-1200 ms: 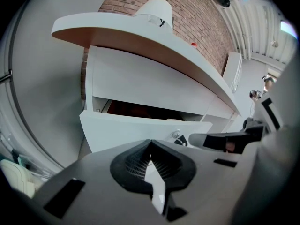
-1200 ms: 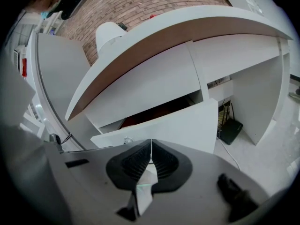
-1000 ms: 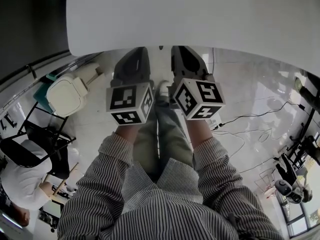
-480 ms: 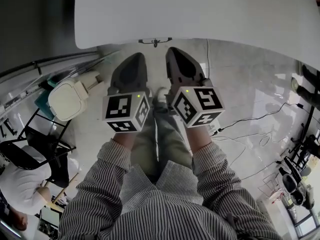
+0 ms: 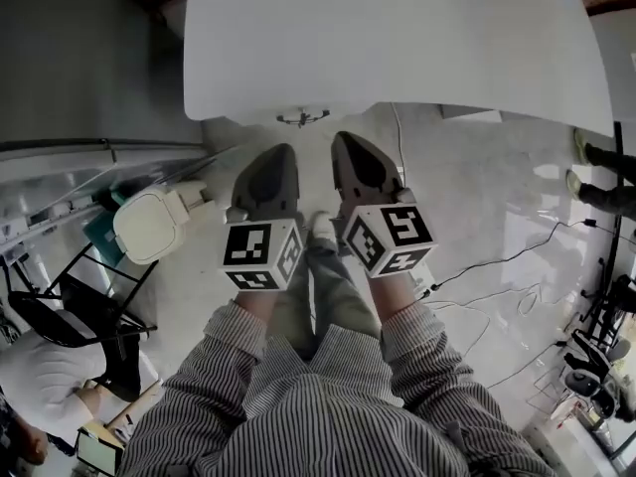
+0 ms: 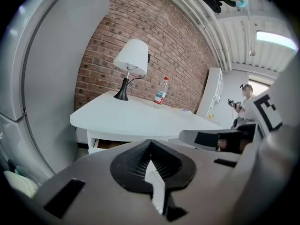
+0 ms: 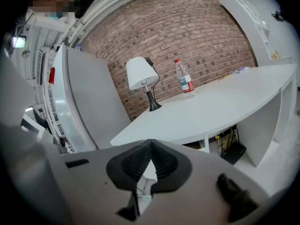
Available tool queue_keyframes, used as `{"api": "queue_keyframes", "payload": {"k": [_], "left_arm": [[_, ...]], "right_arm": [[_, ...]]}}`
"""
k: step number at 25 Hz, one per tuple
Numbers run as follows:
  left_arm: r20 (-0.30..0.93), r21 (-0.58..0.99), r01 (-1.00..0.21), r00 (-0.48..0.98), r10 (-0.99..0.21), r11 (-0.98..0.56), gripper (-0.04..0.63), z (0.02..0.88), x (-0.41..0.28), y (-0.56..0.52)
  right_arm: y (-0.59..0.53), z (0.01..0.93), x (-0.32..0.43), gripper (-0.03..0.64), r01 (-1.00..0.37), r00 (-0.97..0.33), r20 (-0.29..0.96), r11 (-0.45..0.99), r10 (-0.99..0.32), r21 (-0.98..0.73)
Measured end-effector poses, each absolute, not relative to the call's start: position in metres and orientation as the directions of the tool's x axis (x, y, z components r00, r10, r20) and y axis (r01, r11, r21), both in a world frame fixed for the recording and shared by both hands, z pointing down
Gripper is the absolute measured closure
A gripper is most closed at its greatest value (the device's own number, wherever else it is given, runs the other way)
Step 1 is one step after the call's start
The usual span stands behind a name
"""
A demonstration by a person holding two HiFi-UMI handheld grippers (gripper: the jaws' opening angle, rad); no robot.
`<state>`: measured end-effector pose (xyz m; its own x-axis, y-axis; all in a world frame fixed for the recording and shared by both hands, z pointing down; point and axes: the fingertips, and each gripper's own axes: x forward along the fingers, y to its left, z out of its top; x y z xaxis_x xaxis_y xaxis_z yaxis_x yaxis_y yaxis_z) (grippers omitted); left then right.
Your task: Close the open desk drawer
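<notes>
Grippers, left point(image 5: 277, 153) and right point(image 5: 350, 141), side by side, jaws pressed together and empty, short of the white counter's point(image 5: 397, 48) near edge. Bare floor point(image 5: 467, 187) lies between. Drawer point(image 6: 92, 142), partly seen, sits under that edge.

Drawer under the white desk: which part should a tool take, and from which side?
On the drawer, take the white front panel, coming straight from the standing side toward the desk. It juts from under the desktop with its brown inside showing, front facing the person. A flat push with the shut left tool likely suffices.
</notes>
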<state>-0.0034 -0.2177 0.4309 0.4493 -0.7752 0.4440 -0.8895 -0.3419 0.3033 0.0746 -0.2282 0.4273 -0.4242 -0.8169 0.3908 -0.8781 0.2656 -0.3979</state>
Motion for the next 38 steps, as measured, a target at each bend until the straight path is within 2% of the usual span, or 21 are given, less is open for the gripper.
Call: {"api": "queue_keyframes", "payload": {"k": [10, 17, 29, 38], "left_arm": [[0.346, 0.285, -0.859, 0.507, -0.79, -0.426, 0.583, 0.338, -0.001, -0.194], [0.299, 0.318, -0.843, 0.523, -0.798, -0.433, 0.583, 0.293, -0.005, -0.175], [0.255, 0.274, -0.821, 0.564, -0.786, -0.5, 0.583, 0.251, -0.005, -0.153], [0.244, 0.274, -0.799, 0.597, -0.764, -0.536, 0.583, 0.243, -0.003, -0.144]], "right_arm": [[-0.2, 0.337, 0.058, 0.601, -0.862, -0.476, 0.329, 0.357, -0.816, -0.36], [-0.182, 0.288, 0.071, 0.601, -0.857, -0.466, 0.275, 0.35, -0.841, -0.379], [-0.155, 0.249, 0.049, 0.601, -0.808, -0.543, 0.217, 0.435, -0.811, -0.398], [-0.143, 0.228, 0.044, 0.601, -0.805, -0.566, 0.188, 0.488, -0.803, -0.337]]}}
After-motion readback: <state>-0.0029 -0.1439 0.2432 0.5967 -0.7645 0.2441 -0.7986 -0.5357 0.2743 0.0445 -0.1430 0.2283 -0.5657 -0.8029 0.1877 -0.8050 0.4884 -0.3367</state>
